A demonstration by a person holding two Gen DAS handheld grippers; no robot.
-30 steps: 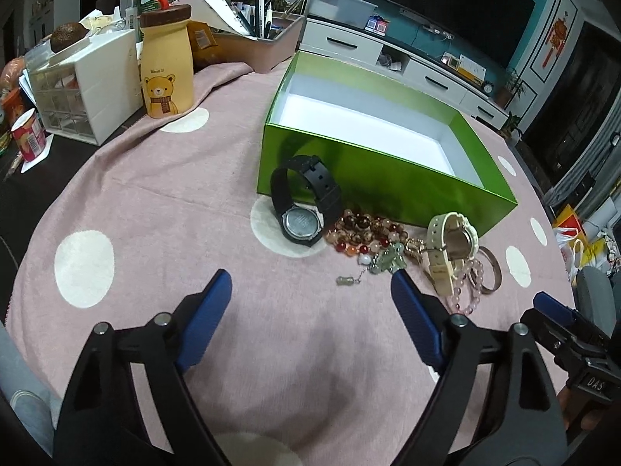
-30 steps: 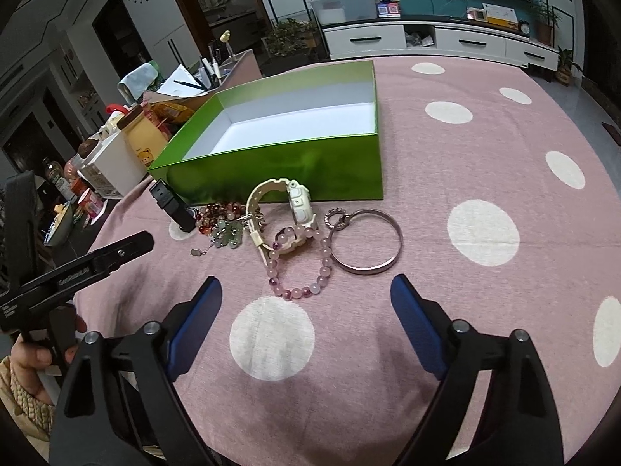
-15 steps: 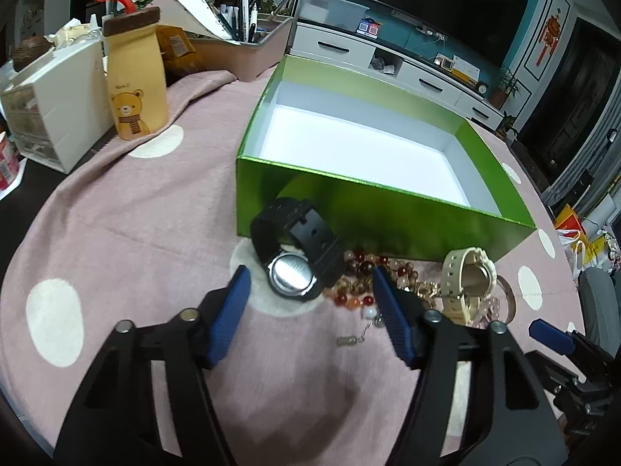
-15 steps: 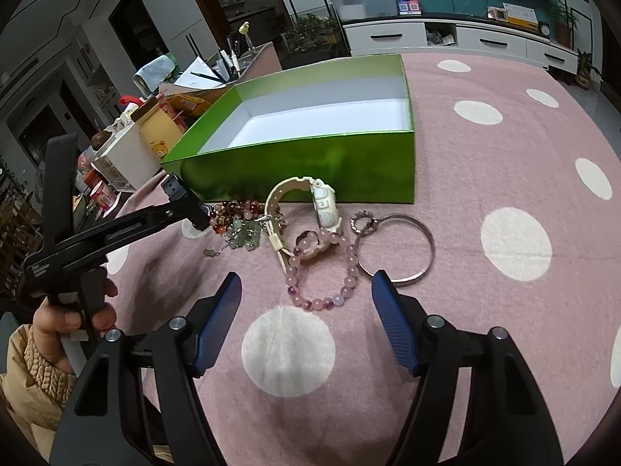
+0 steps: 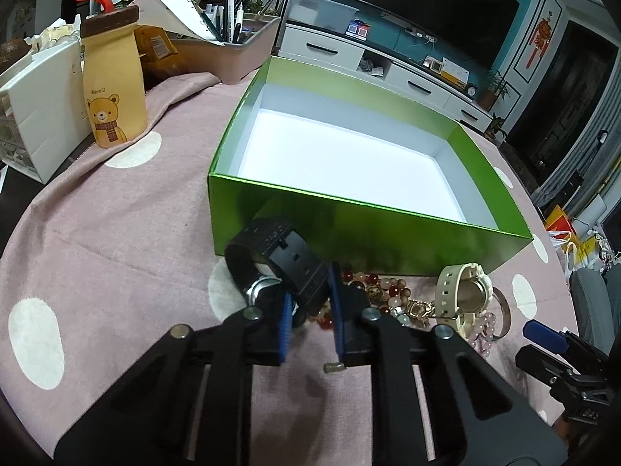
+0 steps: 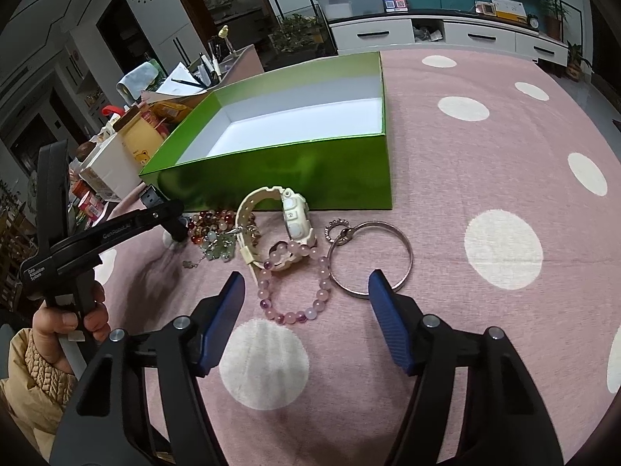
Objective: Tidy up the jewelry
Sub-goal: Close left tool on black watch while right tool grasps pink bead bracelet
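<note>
As my left claw [image 5: 310,312] pinched black watch [image 5: 277,262] strap, box [image 5: 349,229] lay just ahead; right claw [image 6: 306,306] gaped wide, empty.

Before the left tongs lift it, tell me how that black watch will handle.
The left tongs are closed on the strap of the black watch, not its case. The thick moulded band holds its loop shape, so it probably stays fairly stiff. The metal-backed case likely hangs low and may swing. It touches the red bead bracelet, which could drag along.
</note>
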